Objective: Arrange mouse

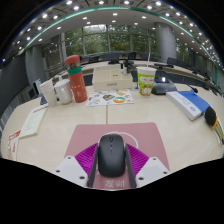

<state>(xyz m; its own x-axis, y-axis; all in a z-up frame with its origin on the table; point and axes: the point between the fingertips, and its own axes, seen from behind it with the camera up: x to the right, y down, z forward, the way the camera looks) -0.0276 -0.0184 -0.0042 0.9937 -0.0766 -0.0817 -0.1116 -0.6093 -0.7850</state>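
Observation:
A black computer mouse (111, 155) sits between my gripper's fingers, its front end pointing away from me. My gripper (111, 152) is shut on the mouse, with a magenta pad (88, 159) against its left side and another against its right. The mouse is over the near part of a dusty pink mat (110, 129) that lies on the pale table (65, 125). I cannot tell whether the mouse rests on the mat or hangs just above it.
Beyond the mat lie printed sheets (110, 98). A red bottle (75, 75) and a white container (63, 92) stand at the back left, and a green-and-white cup (146, 78) at the back right. A blue book (190, 102) lies to the right and a notepad (33, 122) to the left.

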